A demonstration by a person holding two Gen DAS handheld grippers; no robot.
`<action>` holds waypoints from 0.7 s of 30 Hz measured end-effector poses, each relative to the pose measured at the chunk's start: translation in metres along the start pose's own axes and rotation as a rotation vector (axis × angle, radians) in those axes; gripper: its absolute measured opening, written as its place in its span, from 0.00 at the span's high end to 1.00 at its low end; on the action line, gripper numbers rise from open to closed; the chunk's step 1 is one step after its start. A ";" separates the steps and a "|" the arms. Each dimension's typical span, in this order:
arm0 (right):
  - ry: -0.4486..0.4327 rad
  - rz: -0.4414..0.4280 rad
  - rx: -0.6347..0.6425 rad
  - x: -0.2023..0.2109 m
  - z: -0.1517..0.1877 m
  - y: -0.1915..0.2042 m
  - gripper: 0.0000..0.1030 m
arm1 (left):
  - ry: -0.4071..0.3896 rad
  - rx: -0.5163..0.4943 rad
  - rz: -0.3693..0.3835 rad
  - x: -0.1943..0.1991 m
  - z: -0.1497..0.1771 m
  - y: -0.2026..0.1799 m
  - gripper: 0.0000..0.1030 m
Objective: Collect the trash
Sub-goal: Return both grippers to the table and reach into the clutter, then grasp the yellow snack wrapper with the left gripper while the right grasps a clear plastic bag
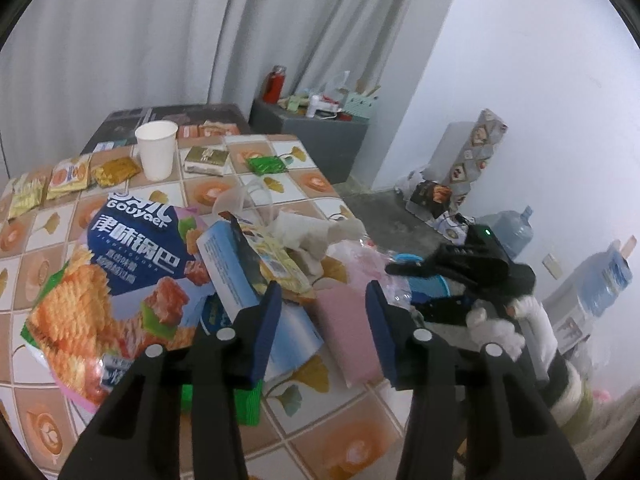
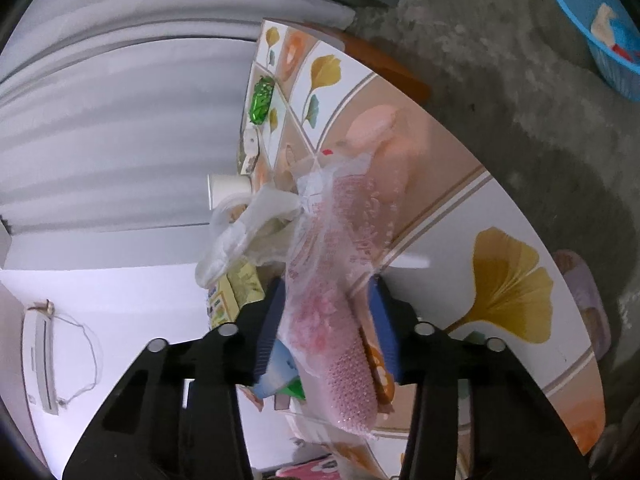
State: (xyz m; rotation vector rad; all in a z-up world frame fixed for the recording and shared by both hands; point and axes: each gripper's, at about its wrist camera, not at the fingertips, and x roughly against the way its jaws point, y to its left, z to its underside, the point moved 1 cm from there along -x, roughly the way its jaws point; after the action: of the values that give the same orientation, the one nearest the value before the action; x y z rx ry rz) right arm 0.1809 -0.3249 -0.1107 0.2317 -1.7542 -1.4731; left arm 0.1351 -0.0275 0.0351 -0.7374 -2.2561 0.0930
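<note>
The right gripper [image 2: 328,328] had its blue jaws clamped on a pink, dotted plastic bag [image 2: 340,344] above the tiled, leaf-patterned table [image 2: 500,240]. The left gripper [image 1: 324,312] hovered with jaws apart over the same bag [image 1: 344,320], apparently not touching it, beside a large blue snack packet [image 1: 132,256].

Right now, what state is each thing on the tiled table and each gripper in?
White paper cup: upright, mouth open, contents hidden.
Large blue and orange snack bag: lying flat, top torn open.
Light blue carton: tipped on the pile.
Pink bubble-wrap pouch: crumpled, between the right gripper's pads.
Left gripper: part open, nothing gripped.
Blue mesh basket: on the floor, some items inside.
</note>
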 end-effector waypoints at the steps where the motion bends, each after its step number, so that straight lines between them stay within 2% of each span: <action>1: 0.001 -0.005 -0.006 0.000 0.000 -0.001 0.67 | 0.011 0.016 -0.014 -0.007 -0.004 0.002 0.62; 7: 0.005 -0.038 -0.032 0.000 -0.003 -0.010 0.75 | 0.095 0.066 -0.117 -0.047 -0.012 0.016 0.63; 10: 0.009 -0.049 -0.043 0.002 -0.003 -0.012 0.79 | 0.101 0.066 -0.160 -0.056 -0.012 0.019 0.65; 16: 0.015 -0.067 -0.060 0.002 -0.006 -0.017 0.84 | 0.122 0.033 -0.220 -0.065 -0.013 0.017 0.82; 21: 0.015 -0.071 -0.060 0.002 -0.007 -0.018 0.87 | 0.116 0.001 -0.230 -0.067 -0.013 0.011 0.89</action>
State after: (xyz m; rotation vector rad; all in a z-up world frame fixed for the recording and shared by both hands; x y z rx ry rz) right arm 0.1784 -0.3369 -0.1264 0.2754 -1.7021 -1.5682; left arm 0.1862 -0.0563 -0.0015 -0.4657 -2.2126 -0.0578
